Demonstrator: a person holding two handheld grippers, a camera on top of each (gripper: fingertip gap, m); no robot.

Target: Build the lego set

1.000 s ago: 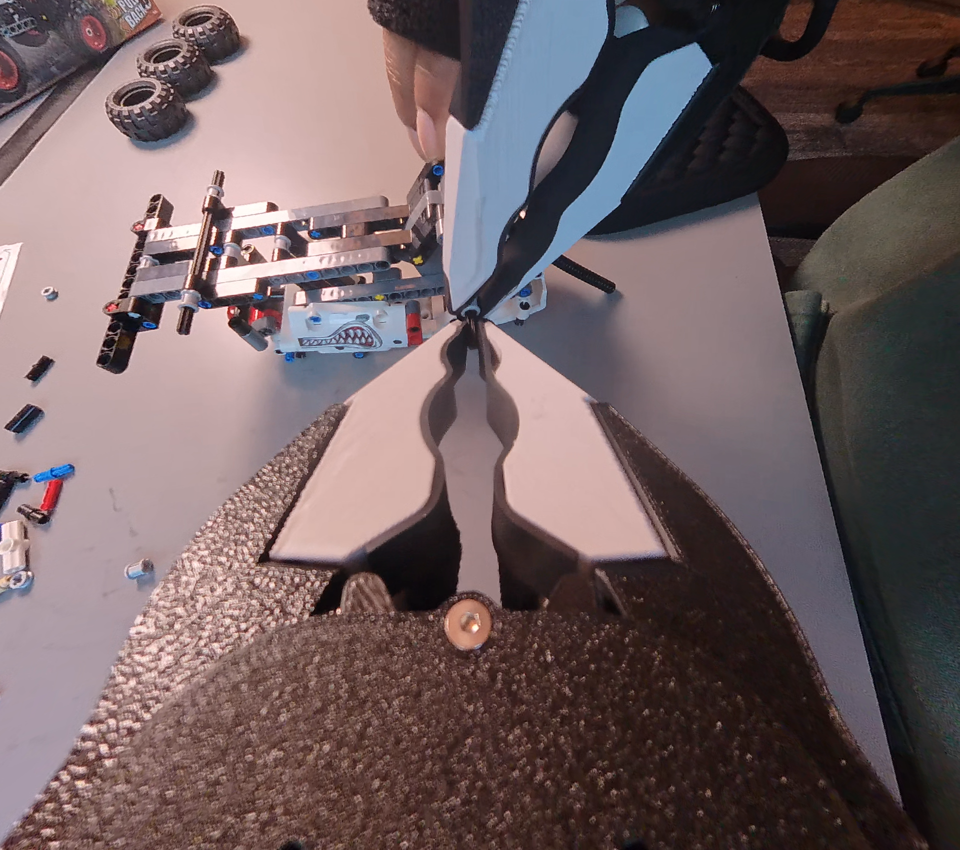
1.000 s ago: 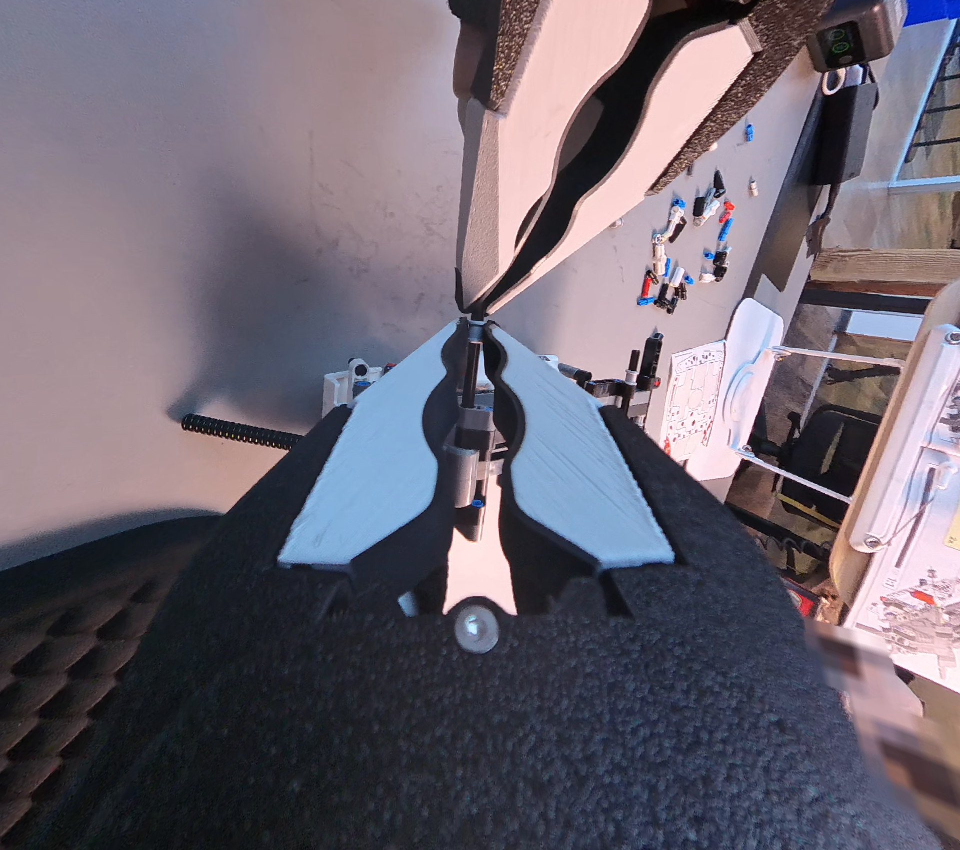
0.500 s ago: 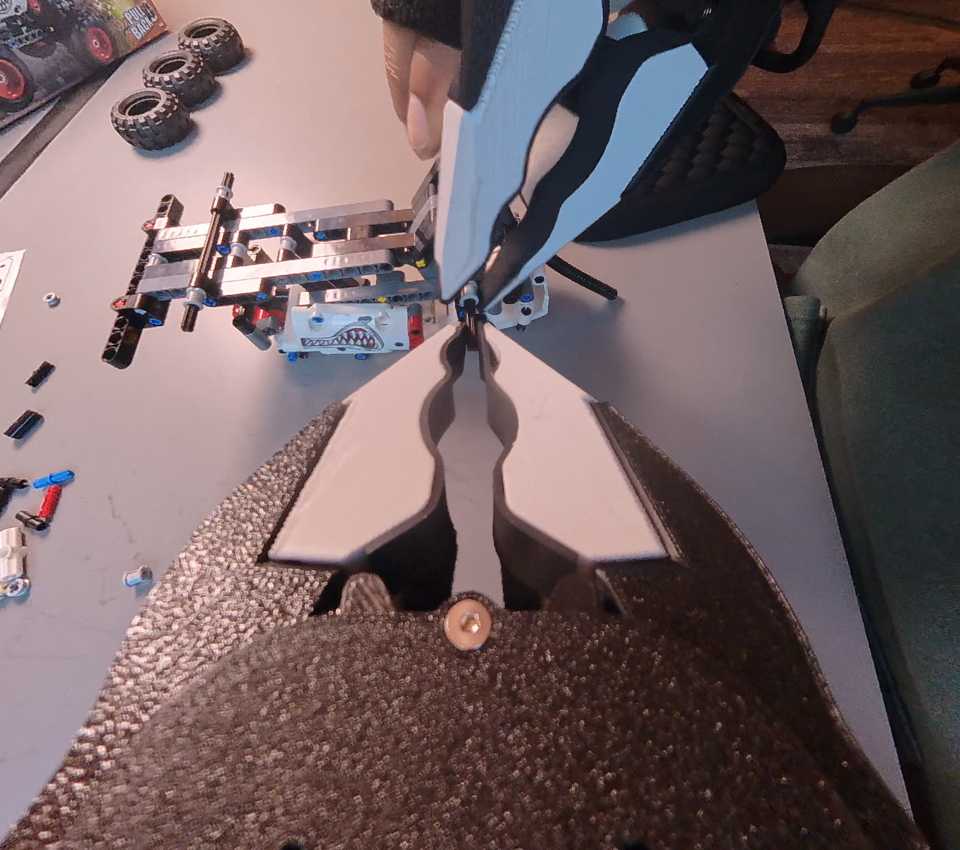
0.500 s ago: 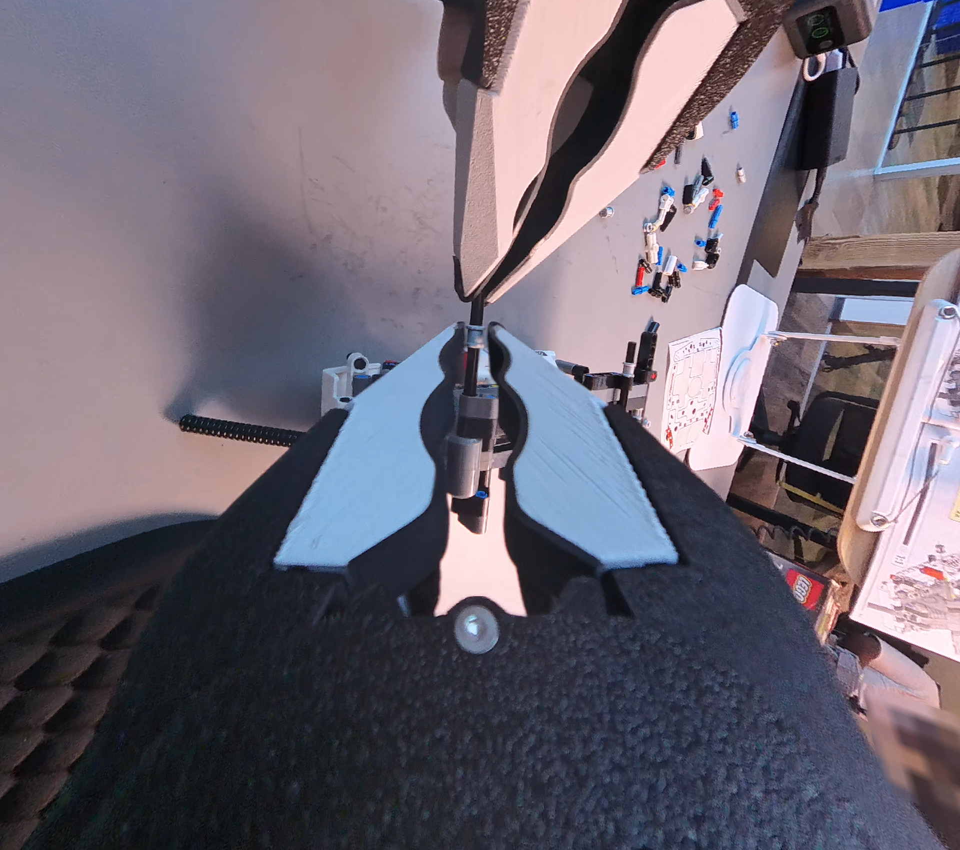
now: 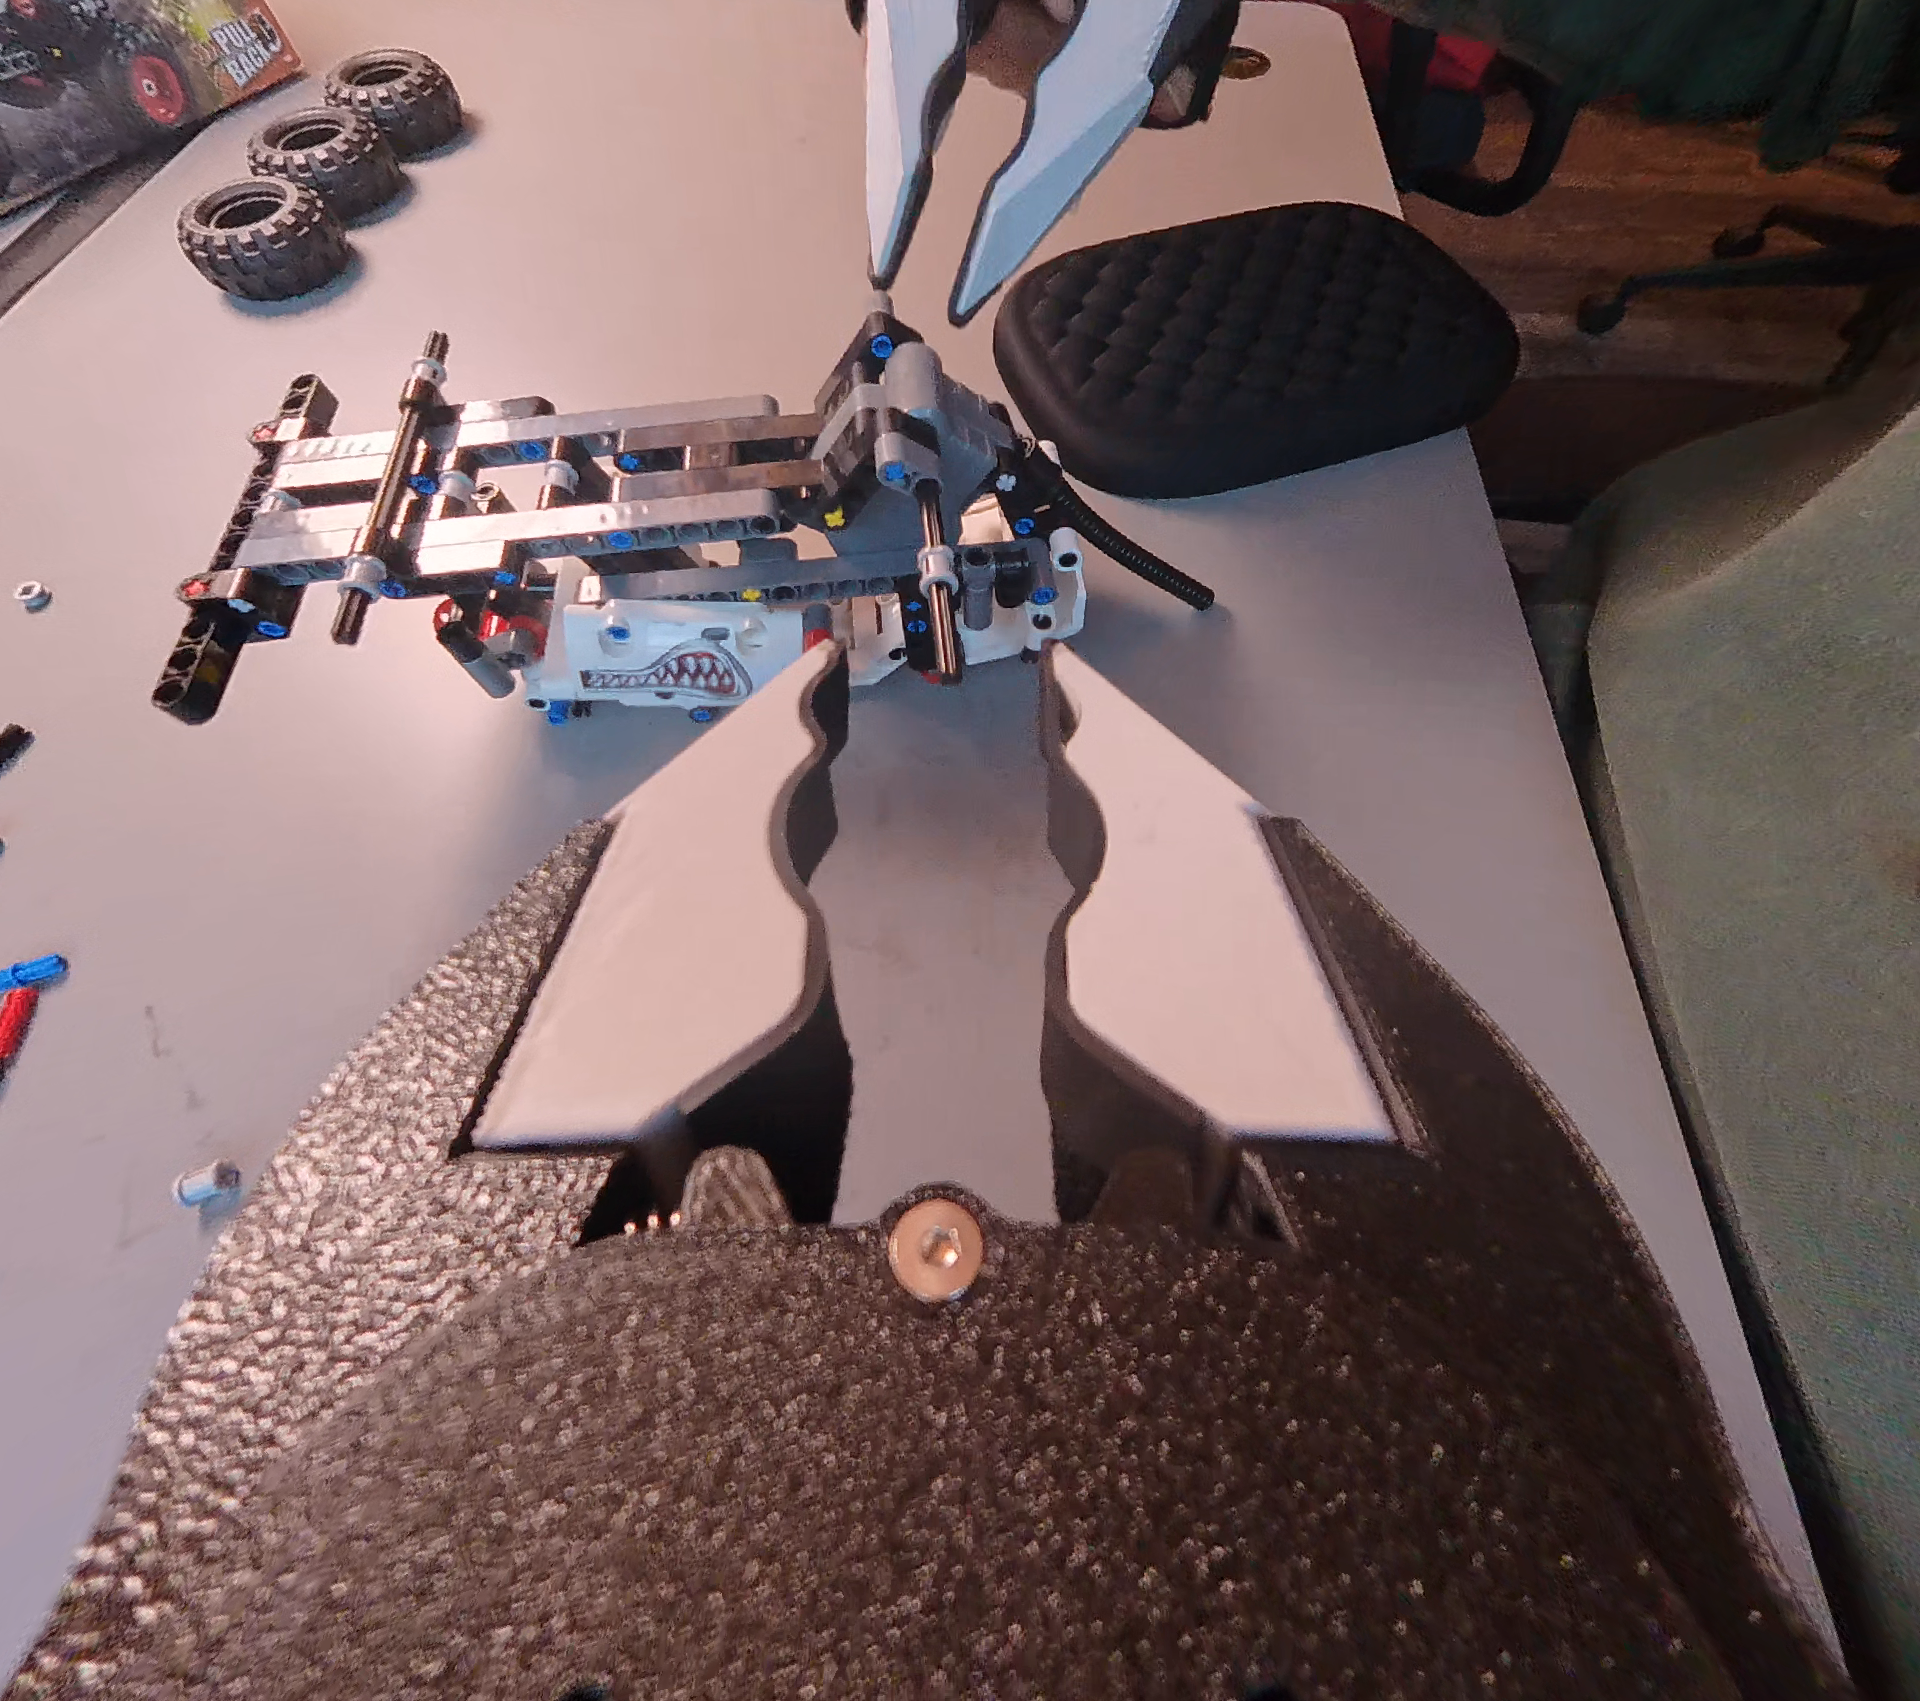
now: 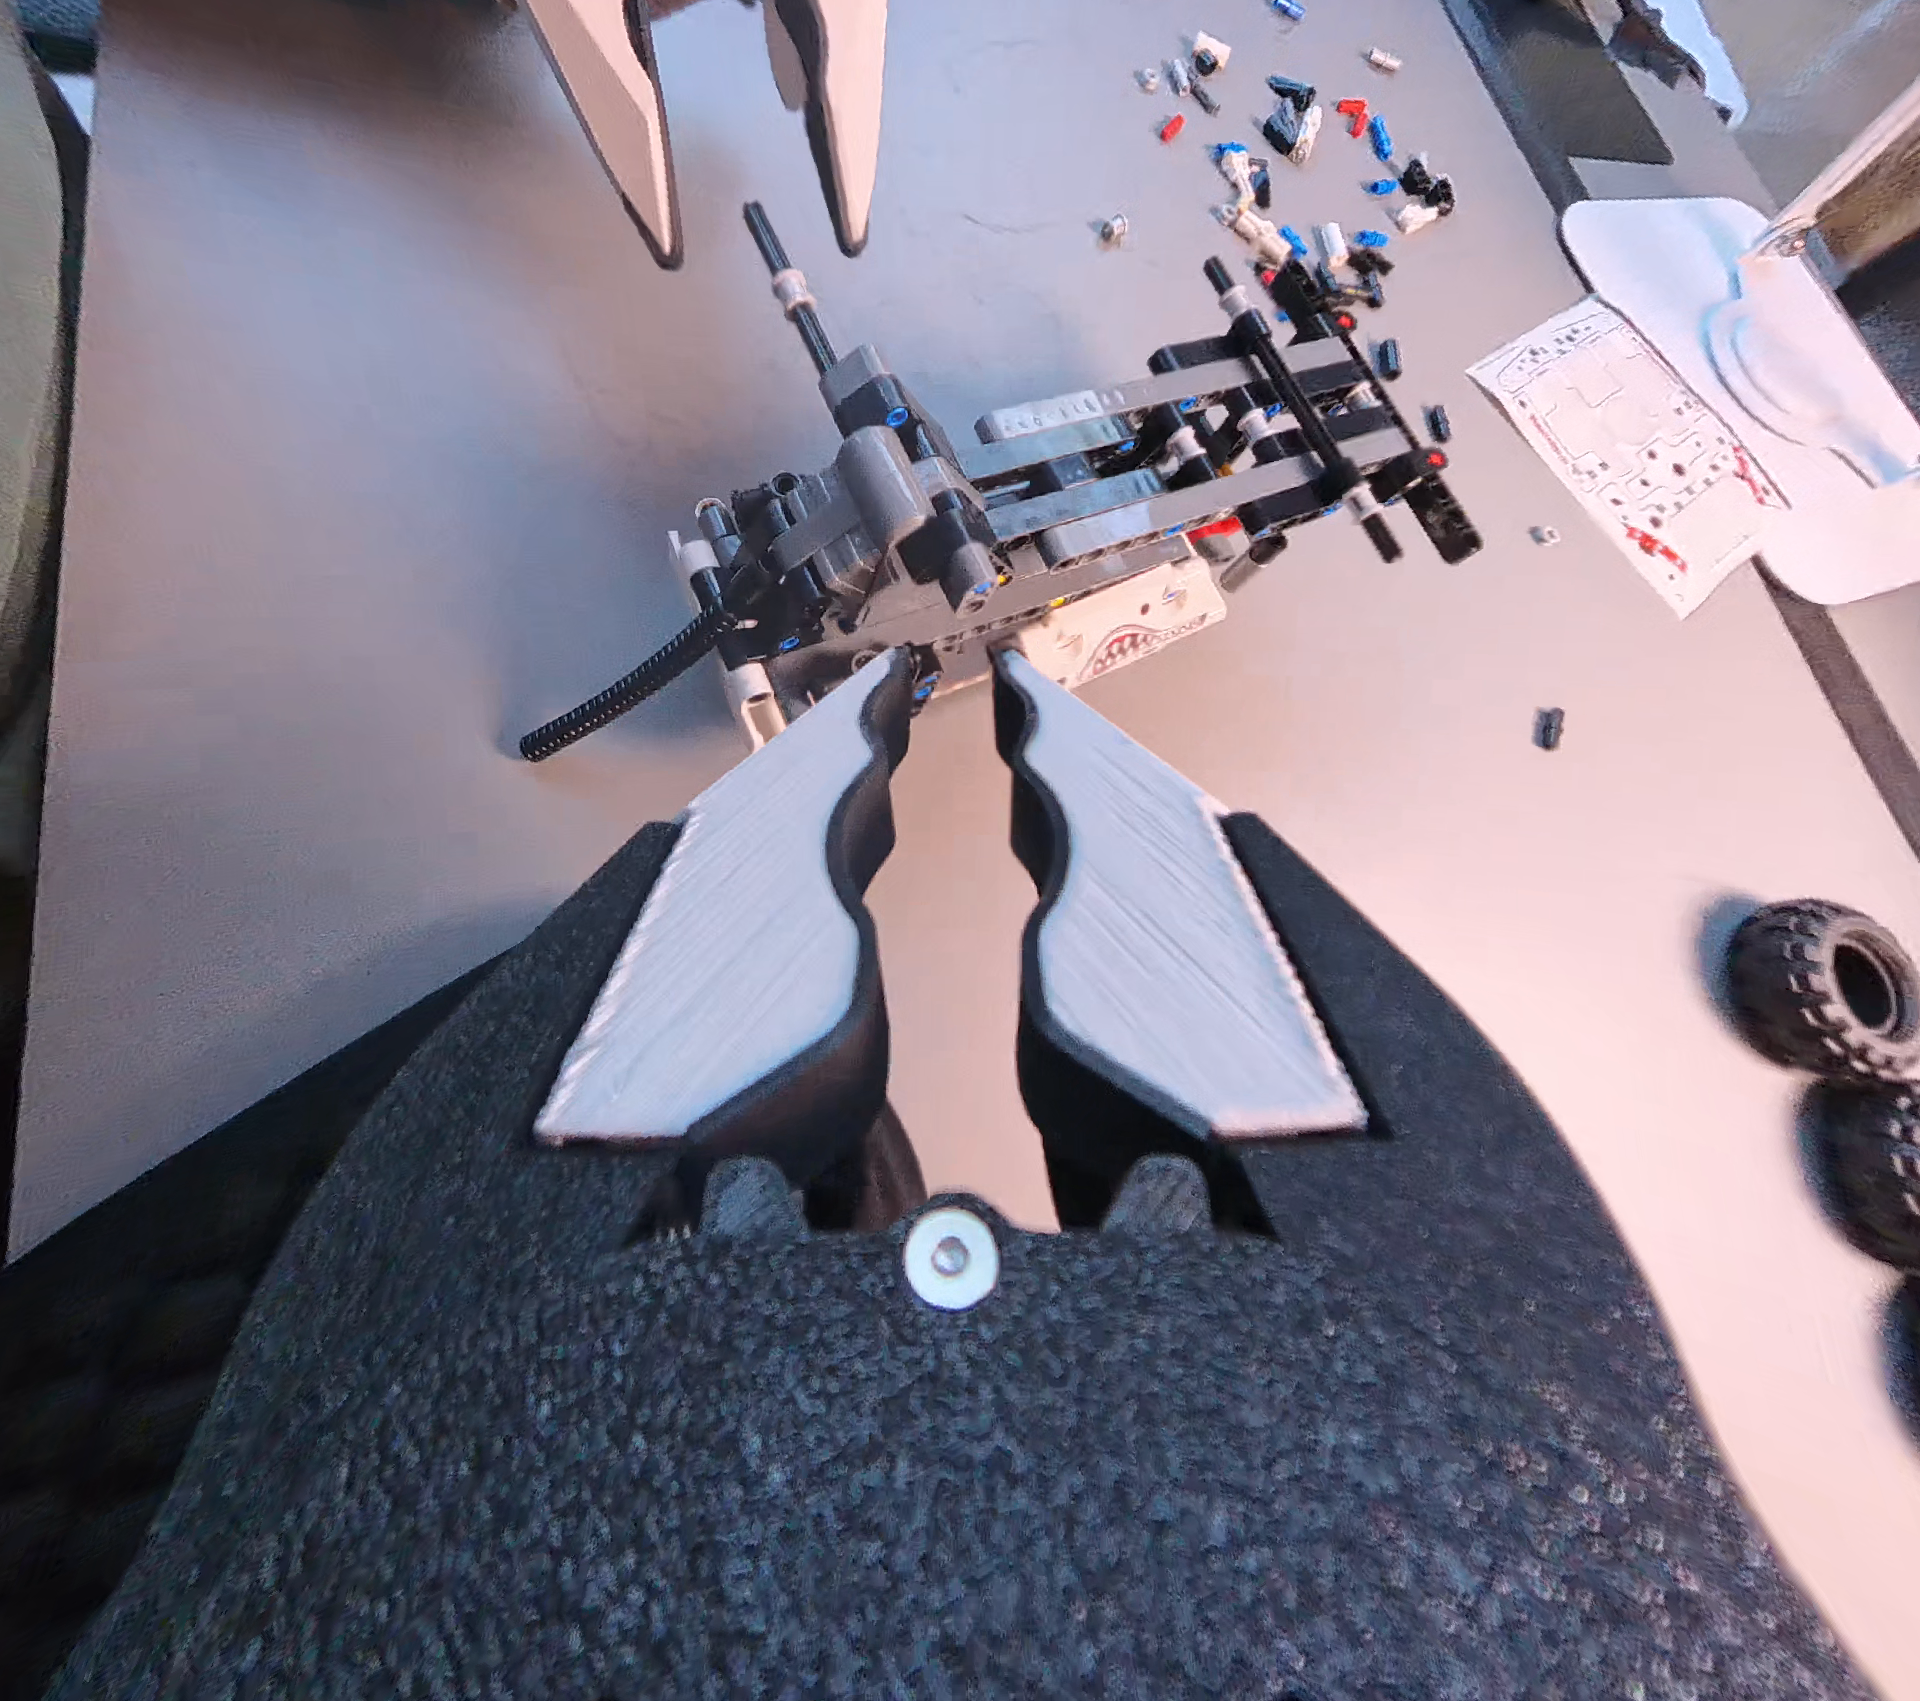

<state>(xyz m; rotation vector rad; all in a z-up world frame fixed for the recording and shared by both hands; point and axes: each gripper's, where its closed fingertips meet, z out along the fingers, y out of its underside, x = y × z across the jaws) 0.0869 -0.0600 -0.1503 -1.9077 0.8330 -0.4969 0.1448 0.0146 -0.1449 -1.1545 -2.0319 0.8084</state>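
Both grippers stand open and empty over a grey table (image 5: 644, 134): the left gripper (image 5: 935, 664) just short of the half-built lego chassis (image 5: 644, 529), the right gripper (image 6: 948, 664) at its opposite side. Three black tyres (image 5: 317, 181) and loose small parts (image 6: 1299, 155) lie well apart from the model.

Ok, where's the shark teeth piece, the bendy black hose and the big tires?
shark teeth piece (image 5: 665, 672), left wrist view, on the printed mouth of the white block.
bendy black hose (image 6: 623, 695), right wrist view, on the middle of its ribbed length.
big tires (image 5: 322, 160), left wrist view, on the middle tire's tread.
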